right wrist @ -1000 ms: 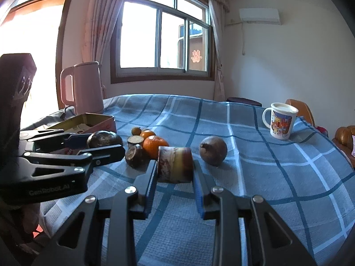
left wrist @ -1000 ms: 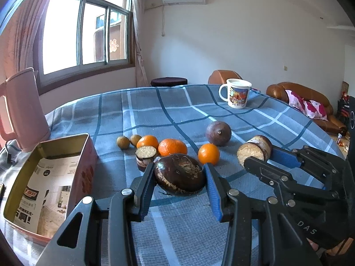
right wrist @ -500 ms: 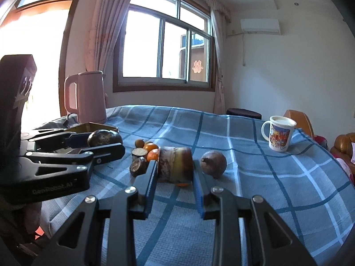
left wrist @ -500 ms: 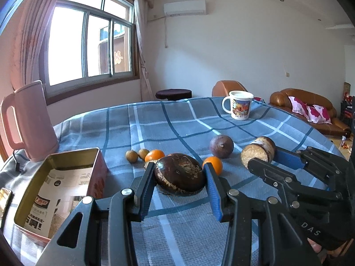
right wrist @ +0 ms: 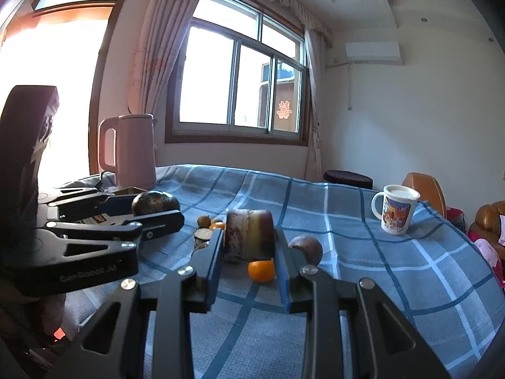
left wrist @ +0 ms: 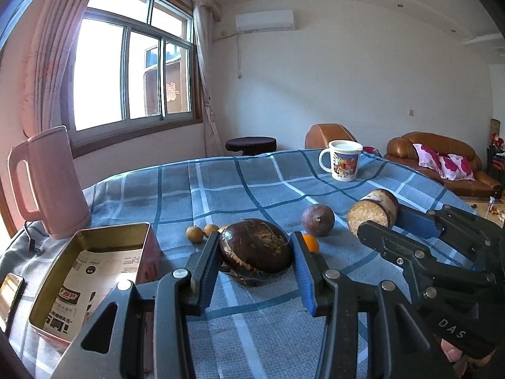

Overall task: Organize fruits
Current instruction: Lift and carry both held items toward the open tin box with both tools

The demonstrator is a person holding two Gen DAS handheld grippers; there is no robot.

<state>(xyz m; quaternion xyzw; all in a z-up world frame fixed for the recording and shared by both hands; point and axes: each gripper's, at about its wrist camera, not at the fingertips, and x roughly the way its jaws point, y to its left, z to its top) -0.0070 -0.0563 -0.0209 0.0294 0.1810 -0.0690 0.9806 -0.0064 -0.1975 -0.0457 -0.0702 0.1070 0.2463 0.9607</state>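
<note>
While lifted above the plaid surface point(left wrist: 258, 183): left claw point(left wrist: 255, 252) clenched on dark brown fruit point(left wrist: 255, 248), right claw point(right wrist: 249, 246) clenched on cut cylindrical chunk point(right wrist: 249, 237); open tin point(left wrist: 94, 271) at left edge.

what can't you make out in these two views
- Left wrist view: the fruits behind the dark fruit are mostly hidden by it and the left gripper; only an orange sliver shows.
- Right wrist view: the tin is nearly all hidden behind the left gripper's arm.
- Right wrist view: the cut piece in the right gripper hides the fruits behind it.
- Left wrist view: the tin's paper print is too small to read.
</note>
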